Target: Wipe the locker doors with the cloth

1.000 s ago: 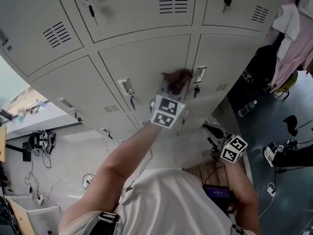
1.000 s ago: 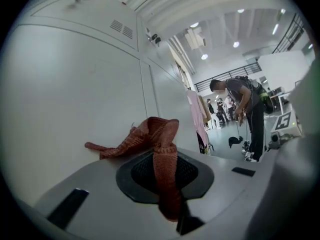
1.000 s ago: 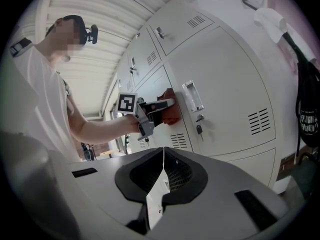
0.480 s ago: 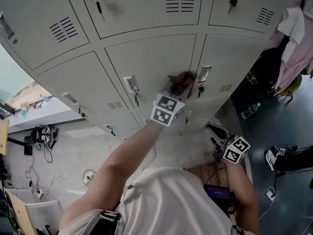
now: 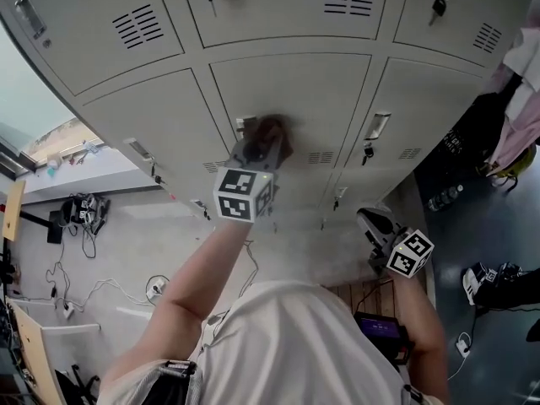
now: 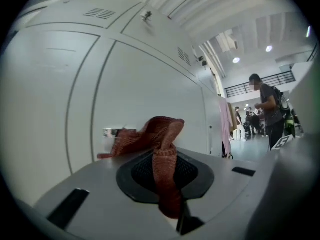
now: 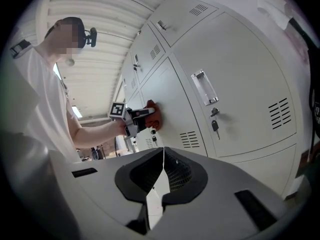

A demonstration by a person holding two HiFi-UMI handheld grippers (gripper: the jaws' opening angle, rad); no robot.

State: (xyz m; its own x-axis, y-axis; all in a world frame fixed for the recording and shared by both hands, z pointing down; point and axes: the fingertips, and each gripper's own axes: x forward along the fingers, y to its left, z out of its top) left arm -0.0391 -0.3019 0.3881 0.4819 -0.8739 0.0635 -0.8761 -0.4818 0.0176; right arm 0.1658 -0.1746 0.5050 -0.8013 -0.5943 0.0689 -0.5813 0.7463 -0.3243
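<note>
We hold the rust-red woven cloth (image 5: pixel 272 129) clenched in the left gripper (image 5: pixel 263 144), pressed flat against the middle grey metal locker door (image 5: pixel 295 87), just beside its small metal handle (image 5: pixel 244 125). The right gripper (image 7: pixel 162 166) hangs low by our side with its jaws closed on nothing. We judge the wiping under way on this one door; no surface shows what is already cleaned, and the neighbouring doors (image 5: pixel 126 24) may still be left.

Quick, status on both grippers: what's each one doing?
Left gripper: shut on the cloth, held against a locker door.
Right gripper: shut, nothing between its jaws.
</note>
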